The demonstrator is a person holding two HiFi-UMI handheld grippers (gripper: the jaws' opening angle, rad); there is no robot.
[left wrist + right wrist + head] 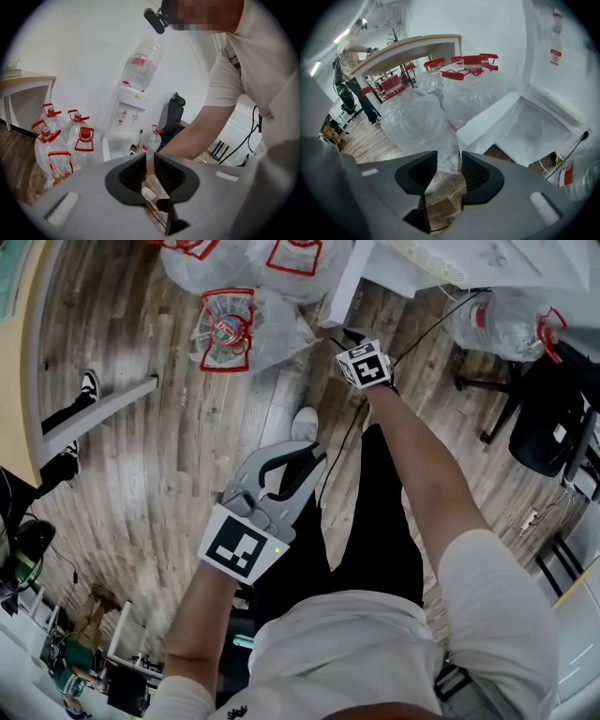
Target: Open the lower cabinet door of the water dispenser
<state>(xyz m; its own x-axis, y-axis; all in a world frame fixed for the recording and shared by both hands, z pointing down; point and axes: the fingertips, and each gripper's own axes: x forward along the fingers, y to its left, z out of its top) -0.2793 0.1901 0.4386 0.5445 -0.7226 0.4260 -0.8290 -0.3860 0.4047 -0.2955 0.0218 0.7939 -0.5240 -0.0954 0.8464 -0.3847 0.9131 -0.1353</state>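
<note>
Left gripper (pixel 311 460), jaws barely parted and empty, hangs idle, while the released right gripper (pixel 449 164) faces the lower cabinet door (pixel 487 119), already swung out from the water dispenser (pixel 129 112), so withdraw carefully past the bottles (pixel 417 122).

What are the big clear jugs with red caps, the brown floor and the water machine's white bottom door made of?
Big clear jugs: probably thin plastic, transparent, glossy and crinkled; red caps look plastic too. Brown plank floor: wood or wood-look laminate, with grain and seams showing. White lower cabinet door: smooth, matt, plastic or painted metal; hard to tell.
</note>
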